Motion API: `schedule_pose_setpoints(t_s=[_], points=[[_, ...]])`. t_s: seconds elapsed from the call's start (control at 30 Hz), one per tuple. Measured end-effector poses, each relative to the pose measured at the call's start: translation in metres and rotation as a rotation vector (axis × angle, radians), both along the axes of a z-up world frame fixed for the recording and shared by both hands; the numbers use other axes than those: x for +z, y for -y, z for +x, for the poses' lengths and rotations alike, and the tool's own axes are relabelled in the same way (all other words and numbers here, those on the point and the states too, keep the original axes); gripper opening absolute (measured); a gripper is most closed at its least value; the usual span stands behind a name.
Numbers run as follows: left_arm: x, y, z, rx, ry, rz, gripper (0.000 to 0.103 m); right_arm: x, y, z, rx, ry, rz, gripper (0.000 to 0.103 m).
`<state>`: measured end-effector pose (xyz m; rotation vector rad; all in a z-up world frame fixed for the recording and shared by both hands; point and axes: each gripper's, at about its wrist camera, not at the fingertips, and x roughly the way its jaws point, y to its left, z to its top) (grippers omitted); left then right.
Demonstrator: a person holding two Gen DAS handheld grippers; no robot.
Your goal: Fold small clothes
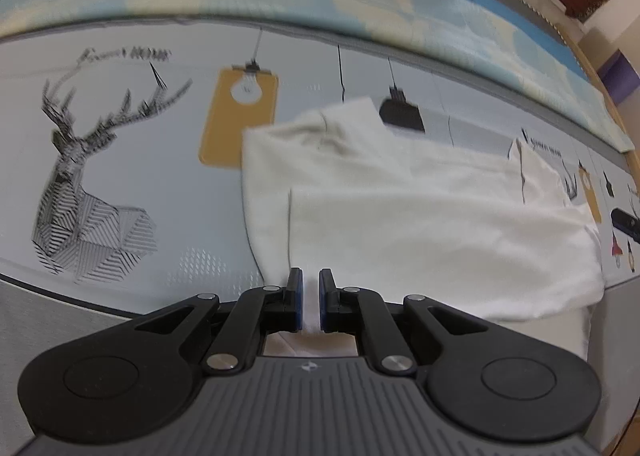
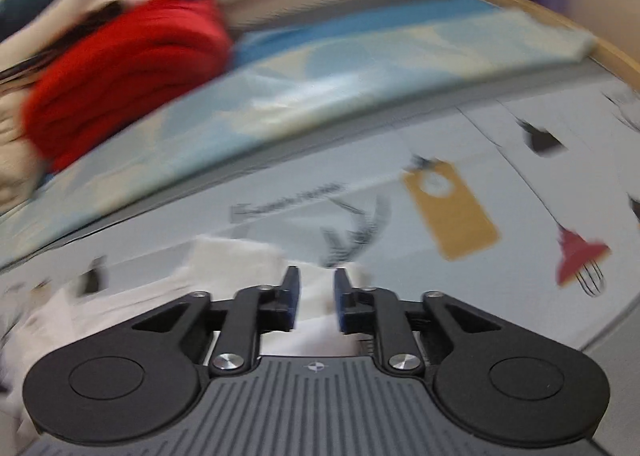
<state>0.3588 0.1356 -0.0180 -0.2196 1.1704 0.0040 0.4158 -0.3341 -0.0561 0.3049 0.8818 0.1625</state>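
A white garment (image 1: 420, 216) lies partly folded on a pale printed mat (image 1: 120, 144). In the left wrist view it spreads from twelve to two o'clock of the left gripper (image 1: 311, 282), whose jaws are clenched to a narrow slit over the cloth's near edge; whether cloth is pinched I cannot tell. In the blurred right wrist view, the right gripper (image 2: 316, 282) stands slightly parted, white cloth showing in its gap. Script above the mat's deer drawing (image 1: 84, 176) is too blurred to read.
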Motion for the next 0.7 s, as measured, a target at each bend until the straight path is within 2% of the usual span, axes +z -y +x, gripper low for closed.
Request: schedule_pose_setpoints(t_s=[0.07, 0.1, 0.17, 0.23, 0.33, 0.4, 0.43, 0.47, 0.5, 0.53, 0.63, 0.7], points=[[-0.015, 0.001, 0.001, -0.032, -0.032, 0.007, 0.008, -0.010, -0.006, -0.009, 0.117, -0.051, -0.004, 0.022], [-0.026, 0.001, 0.000, -0.048, -0.068, 0.039, 0.008, -0.022, -0.009, -0.012, 0.157, -0.111, -0.057, 0.022], [-0.036, -0.002, -0.004, -0.046, -0.088, 0.071, 0.009, -0.052, -0.006, -0.020, 0.143, -0.240, -0.190, 0.023], [-0.026, -0.004, -0.007, -0.034, -0.079, 0.070, 0.009, -0.051, 0.008, -0.026, 0.077, -0.241, -0.152, 0.036], [-0.013, -0.003, -0.013, -0.046, -0.007, 0.024, 0.011, -0.033, 0.017, -0.037, 0.063, -0.149, -0.088, 0.036], [-0.029, -0.001, -0.014, -0.055, -0.056, 0.049, 0.013, -0.043, 0.015, -0.040, 0.090, -0.189, -0.136, 0.035], [-0.039, -0.001, -0.016, -0.058, -0.092, 0.084, 0.019, -0.052, 0.015, -0.043, 0.092, -0.229, -0.176, 0.037], [-0.039, -0.002, -0.020, -0.053, -0.078, 0.090, 0.021, -0.055, 0.018, -0.048, 0.074, -0.243, -0.183, 0.047], [-0.035, -0.003, -0.022, -0.029, -0.080, 0.082, 0.021, -0.051, 0.023, -0.054, 0.038, -0.248, -0.166, 0.051], [-0.027, -0.004, -0.025, -0.009, -0.079, 0.075, 0.021, -0.045, 0.027, -0.059, 0.002, -0.248, -0.143, 0.051], [0.006, 0.002, -0.036, -0.011, 0.024, 0.081, 0.025, -0.013, 0.033, -0.086, -0.056, -0.165, -0.126, 0.051], [0.022, 0.009, -0.047, -0.004, 0.061, 0.063, 0.027, 0.006, 0.035, -0.107, -0.060, -0.129, -0.120, 0.051]])
